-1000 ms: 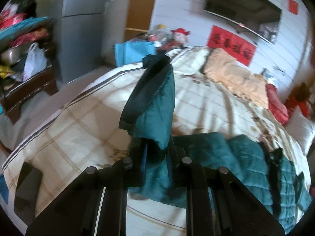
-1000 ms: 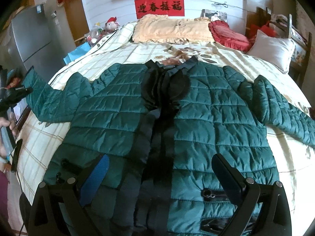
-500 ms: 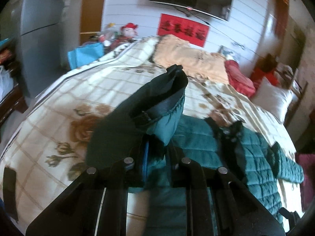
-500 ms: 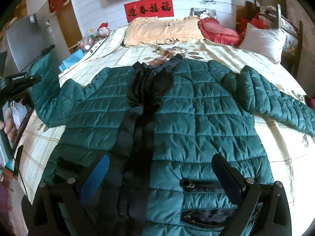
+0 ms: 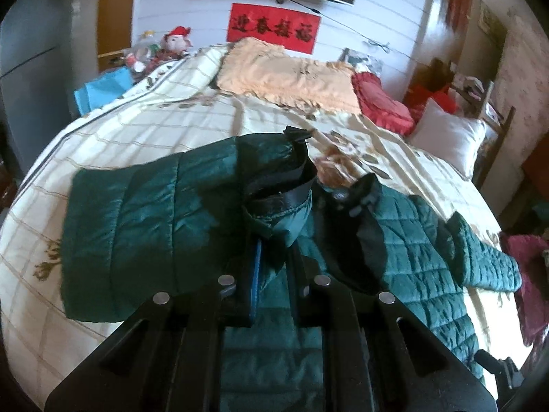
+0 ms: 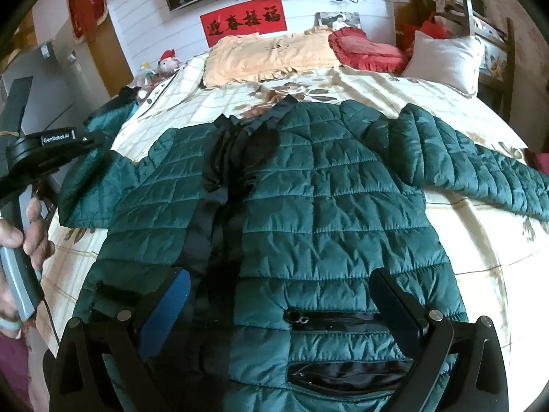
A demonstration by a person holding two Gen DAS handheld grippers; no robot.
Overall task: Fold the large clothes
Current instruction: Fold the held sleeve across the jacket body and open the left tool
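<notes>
Jacket (image 5: pixel 422 261), dark green and quilted, lies front-up on the bed (image 5: pixel 144 130), collar toward the far pillows. In the left wrist view the left gripper (image 5: pixel 271 240) is clamped on the cuff (image 5: pixel 281 202) of one sleeve (image 5: pixel 144 226); the black-lined cuff stands up between the jaws, and the sleeve bends back to the left over the checked bedspread, lifted off it near the gripper. The black collar (image 5: pixel 363 189) lies just right of the cuff. The other sleeve (image 5: pixel 480 250) lies at the right, on the spread. Far off are an orange pillow (image 5: pixel 288 75), a red cushion (image 5: pixel 381 106) and a white pillow (image 5: pixel 449 134), with a red banner (image 5: pixel 274 32) on the wall.

In the right wrist view the jacket (image 6: pixel 326 206) fills the middle of the bed (image 6: pixel 480 240), its black front strip (image 6: pixel 212 226) running from collar to the near hem. The right gripper (image 6: pixel 278 305) hangs over the near hem with jaws wide apart and nothing between them; a zip pocket (image 6: pixel 329 319) lies between its fingers. The left gripper's body (image 6: pixel 48 151) shows at the left edge, held by a hand (image 6: pixel 31 233), with the raised sleeve (image 6: pixel 106 120) beyond it. The right-hand sleeve (image 6: pixel 480 168) lies flat, stretched out to the right.
</notes>
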